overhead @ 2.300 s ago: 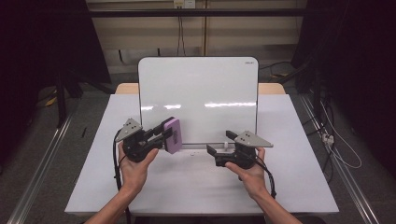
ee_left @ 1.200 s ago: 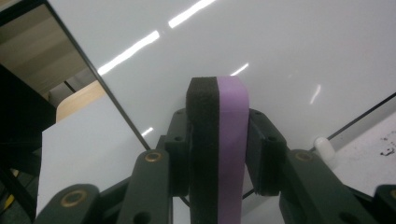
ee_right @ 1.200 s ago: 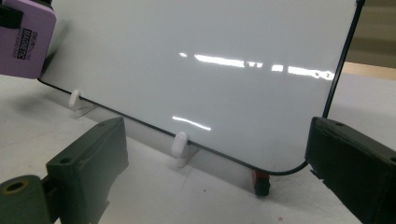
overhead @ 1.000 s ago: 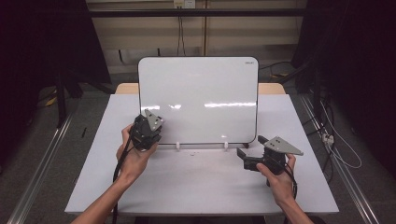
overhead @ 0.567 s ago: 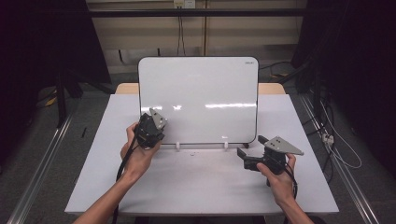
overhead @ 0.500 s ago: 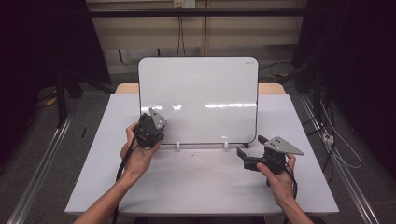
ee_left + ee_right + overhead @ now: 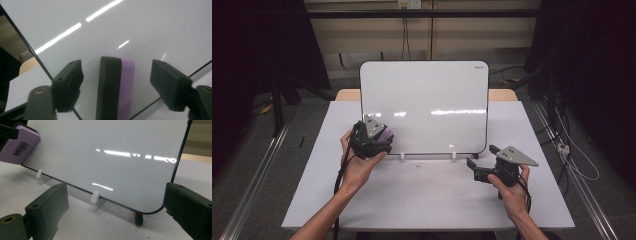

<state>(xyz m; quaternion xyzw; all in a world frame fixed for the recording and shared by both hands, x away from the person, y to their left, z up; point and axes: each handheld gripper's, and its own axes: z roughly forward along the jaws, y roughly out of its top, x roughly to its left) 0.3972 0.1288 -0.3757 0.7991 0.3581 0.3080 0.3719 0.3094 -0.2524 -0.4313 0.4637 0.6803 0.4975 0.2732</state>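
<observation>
Moved: left gripper (image 7: pixel 381 141), jaws just opened, clear of purple eraser (image 7: pixel 116 87) (now stuck on whiteboard (image 7: pixel 427 100), lower left). Right gripper (image 7: pixel 473 162): agape, empty, idle on table (image 7: pixel 422 200). Board clean; eraser placed, withdrawal remaining.

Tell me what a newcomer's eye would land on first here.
First the big glossy whiteboard, propped upright on small white pegs at the middle of the white table. Next the purple eraser against the board's lower left corner, standing free between the open jaws of the left gripper, which have just been opening.
</observation>
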